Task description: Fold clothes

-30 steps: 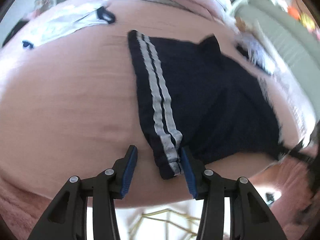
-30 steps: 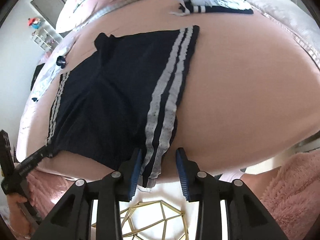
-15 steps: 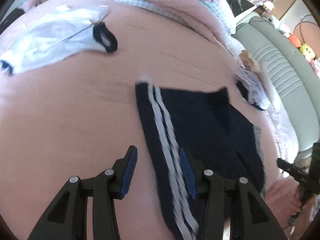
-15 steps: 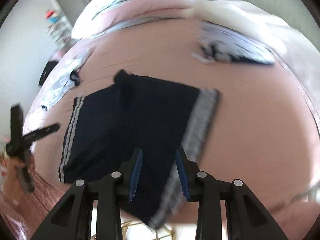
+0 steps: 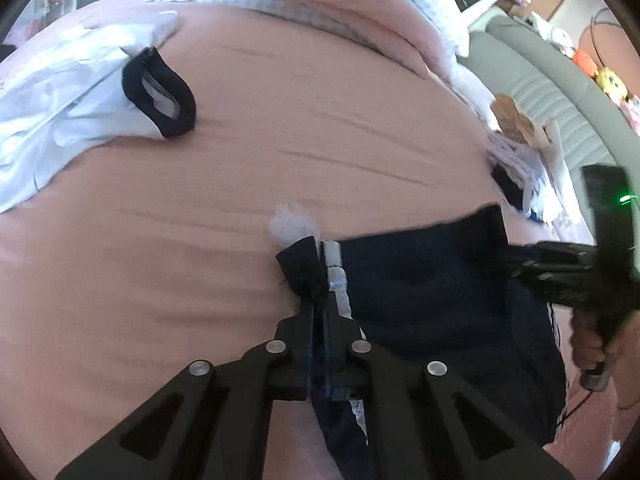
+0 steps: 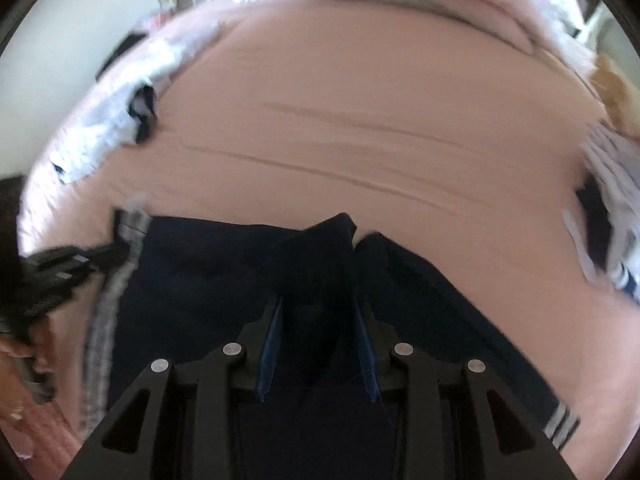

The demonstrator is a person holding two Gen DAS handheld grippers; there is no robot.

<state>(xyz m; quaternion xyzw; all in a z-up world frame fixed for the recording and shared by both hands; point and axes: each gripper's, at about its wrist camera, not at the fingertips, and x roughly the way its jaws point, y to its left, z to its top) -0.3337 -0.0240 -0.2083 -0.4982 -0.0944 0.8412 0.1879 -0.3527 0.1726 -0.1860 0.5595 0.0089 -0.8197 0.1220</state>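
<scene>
No legible text, labels, brands, numbers or signs found in either wrist view. Patterned fabric at far edges too blurred to read.

Left gripper (image 5: 319, 312): black plastic frame, triangular cut-outs, four round silver screw heads, blue pads lining fingers (image 5: 310, 336). Right gripper (image 6: 318, 344): identical black build, four silver screws, blue pads. Seen from left wrist view: black handle housing, green indicator light (image 5: 626, 199), thin dark cable (image 5: 576, 408) trailing below hand (image 5: 592, 344).
</scene>
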